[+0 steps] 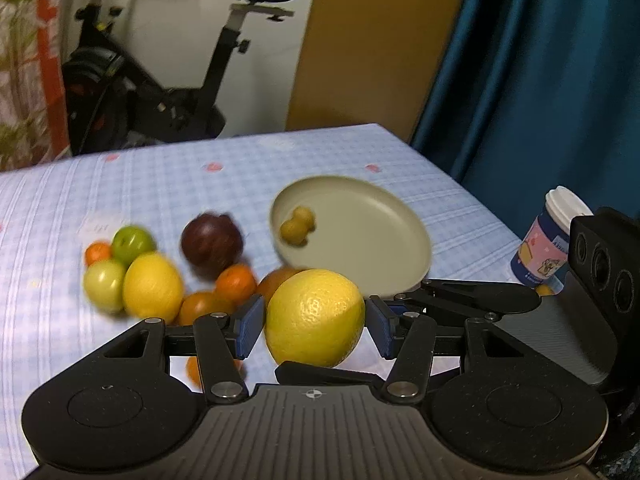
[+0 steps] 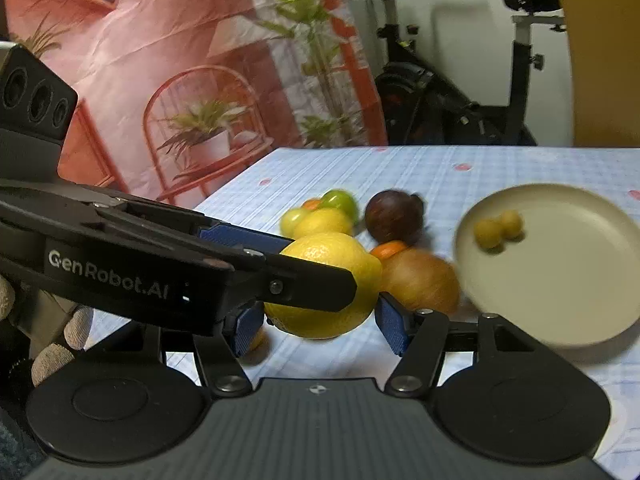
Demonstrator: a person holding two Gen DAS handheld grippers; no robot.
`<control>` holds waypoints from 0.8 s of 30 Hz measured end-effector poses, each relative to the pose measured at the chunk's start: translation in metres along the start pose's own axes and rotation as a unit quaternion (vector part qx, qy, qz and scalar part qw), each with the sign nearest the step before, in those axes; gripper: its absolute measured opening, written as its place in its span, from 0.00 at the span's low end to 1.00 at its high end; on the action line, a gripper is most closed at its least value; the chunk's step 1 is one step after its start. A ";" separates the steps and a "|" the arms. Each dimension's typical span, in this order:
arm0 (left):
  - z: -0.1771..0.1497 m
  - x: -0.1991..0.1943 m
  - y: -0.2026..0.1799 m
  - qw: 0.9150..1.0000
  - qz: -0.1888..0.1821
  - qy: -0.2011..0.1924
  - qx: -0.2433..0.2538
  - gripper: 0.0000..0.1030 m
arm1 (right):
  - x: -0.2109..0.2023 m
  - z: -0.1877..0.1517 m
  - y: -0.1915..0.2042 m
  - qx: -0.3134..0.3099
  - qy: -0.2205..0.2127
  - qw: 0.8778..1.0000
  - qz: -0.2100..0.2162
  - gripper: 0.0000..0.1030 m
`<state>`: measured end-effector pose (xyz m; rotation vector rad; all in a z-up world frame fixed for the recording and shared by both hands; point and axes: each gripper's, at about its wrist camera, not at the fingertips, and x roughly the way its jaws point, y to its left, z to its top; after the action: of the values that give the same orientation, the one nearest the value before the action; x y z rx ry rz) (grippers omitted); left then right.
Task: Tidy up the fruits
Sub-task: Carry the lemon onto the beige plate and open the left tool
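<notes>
Gripping a big yellow lemon [image 1: 315,316], the left tool [image 1: 316,326] is pressing its two blue pads against the fruit's sides and carrying it just above the counter [image 1: 160,184], in front of the fruit pile and beside the plate. In the right wrist view the same lemon [image 2: 332,276] is sitting in the left tool [image 2: 280,272], which is crossing in from the left. The right tool [image 2: 318,326] is hanging released just behind and under it, its blue pads standing wide on either side of the lemon without pressing it.

Lying behind on the checked cloth is a loose cluster: one more lemon [image 1: 152,286], two green round fruits [image 1: 132,243], one dark purple fruit [image 1: 211,243], one brownish round fruit [image 2: 420,280], and about four small orange fruits [image 1: 236,283], though blur is making that last count uncertain.

Resting to the right is one beige plate [image 1: 384,248], holding two small yellow-green fruits [image 1: 298,226] touching each other. One cup with a white lid [image 1: 548,236] is standing near the counter's right edge.
</notes>
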<state>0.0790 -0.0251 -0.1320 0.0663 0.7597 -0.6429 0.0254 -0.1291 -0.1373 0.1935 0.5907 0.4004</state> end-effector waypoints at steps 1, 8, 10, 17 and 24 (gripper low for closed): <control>0.005 0.003 -0.004 1.000 -0.001 -0.003 0.005 0.56 | -0.002 0.003 -0.003 0.002 -0.003 1.000 -0.004 0.62; 0.041 0.029 -0.022 0.999 -0.012 -0.010 0.029 0.56 | -0.015 0.026 -0.029 0.000 -0.024 0.999 -0.036 0.62; 0.051 0.041 -0.024 0.999 -0.017 -0.006 0.027 0.56 | -0.015 0.032 -0.038 0.003 -0.027 0.999 -0.043 0.62; 0.062 0.088 -0.015 0.998 -0.047 0.038 -0.004 0.56 | -0.006 0.039 -0.073 0.015 -0.028 0.997 -0.064 0.57; 0.060 0.126 -0.016 0.997 -0.042 0.072 -0.006 0.56 | 0.010 0.028 -0.102 0.038 -0.017 0.996 -0.081 0.49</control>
<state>0.1755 -0.1201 -0.1682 0.0706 0.9087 -0.7182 0.0809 -0.2191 -0.1492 0.2233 0.5833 0.2184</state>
